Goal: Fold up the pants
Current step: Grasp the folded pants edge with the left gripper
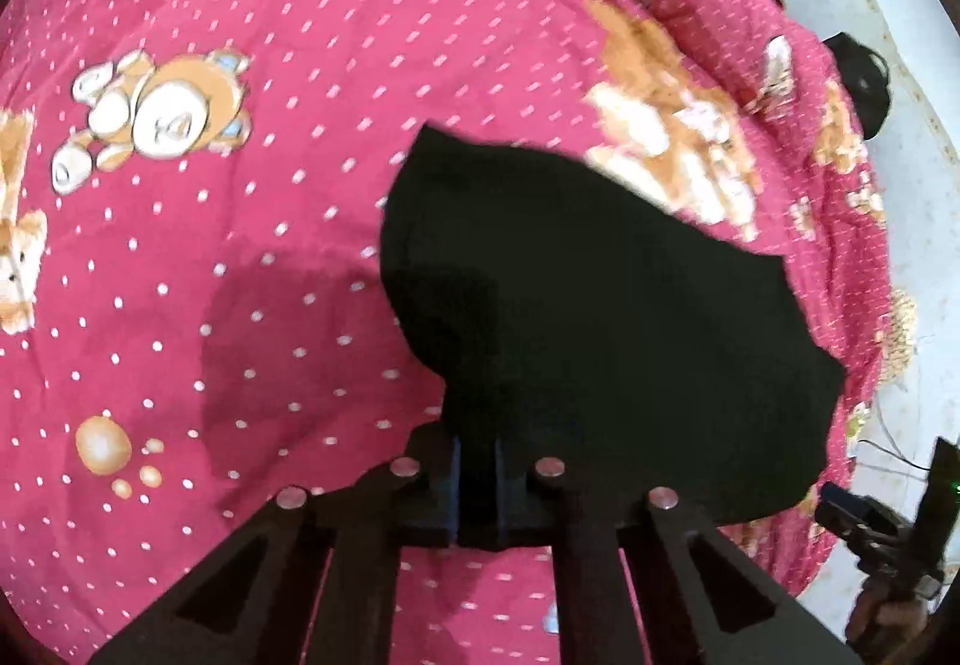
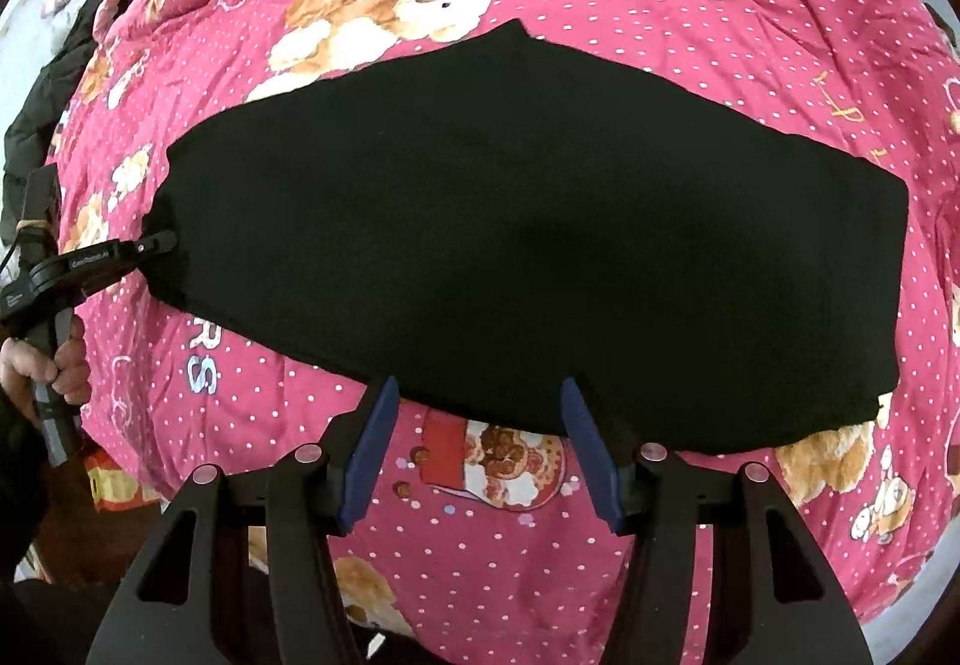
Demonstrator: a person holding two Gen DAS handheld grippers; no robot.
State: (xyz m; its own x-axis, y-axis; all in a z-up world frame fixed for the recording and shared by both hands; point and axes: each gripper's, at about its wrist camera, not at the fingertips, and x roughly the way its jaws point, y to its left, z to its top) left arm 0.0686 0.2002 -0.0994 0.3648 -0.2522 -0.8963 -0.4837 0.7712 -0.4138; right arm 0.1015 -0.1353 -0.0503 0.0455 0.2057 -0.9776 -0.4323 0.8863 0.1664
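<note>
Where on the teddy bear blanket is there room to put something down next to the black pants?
Bare blanket stretches wide beside the end of the pants that the left gripper pinches. A narrower bare strip lies along their near edge, under the open right gripper. The middle is covered by pants.

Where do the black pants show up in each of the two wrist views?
Left wrist view: black pants fill centre to lower right, one end pinched in the left gripper.
Right wrist view: pants span the middle, above the open right gripper.
Shared landmark: pink teddy-bear bedspread.
</note>
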